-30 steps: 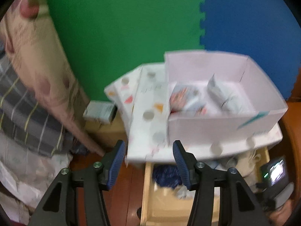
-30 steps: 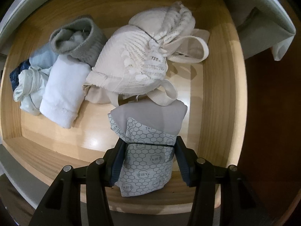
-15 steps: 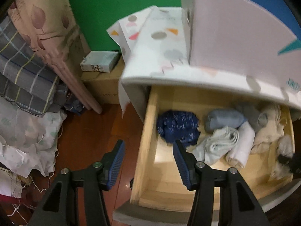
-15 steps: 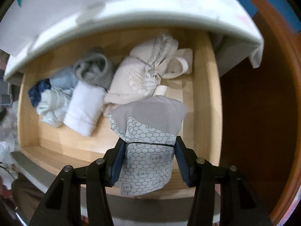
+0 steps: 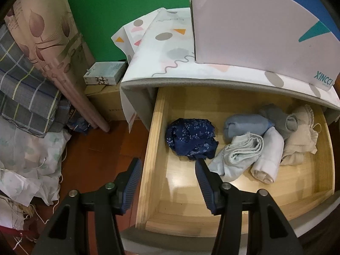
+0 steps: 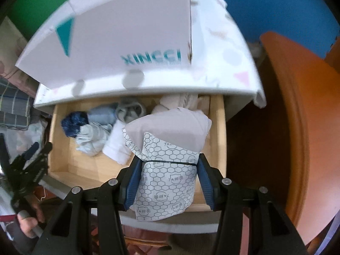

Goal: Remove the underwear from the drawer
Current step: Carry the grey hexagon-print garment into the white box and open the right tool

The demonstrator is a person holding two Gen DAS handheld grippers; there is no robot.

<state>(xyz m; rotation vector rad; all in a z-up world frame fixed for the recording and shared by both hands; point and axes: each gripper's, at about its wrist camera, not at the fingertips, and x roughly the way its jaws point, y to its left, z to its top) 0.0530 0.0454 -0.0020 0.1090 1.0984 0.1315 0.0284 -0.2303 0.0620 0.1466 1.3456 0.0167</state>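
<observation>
Cream garment [image 6: 180,102] half behind gripped underwear [image 6: 167,170].

The drawer [image 5: 148,148] stands open under the cabinet top [image 5: 170,48]. A box [image 5: 255,31] sits on that top. In the drawer, a dark bundle [image 5: 191,138] lies left, rolled cloths [image 5: 252,144] right of it.

Right gripper [image 6: 167,178] with the hexagon-print underwear [image 6: 165,176] now sits higher above the drawer [image 6: 216,127]. Left gripper [image 5: 167,170] is lower, over the drawer's left wall.
</observation>
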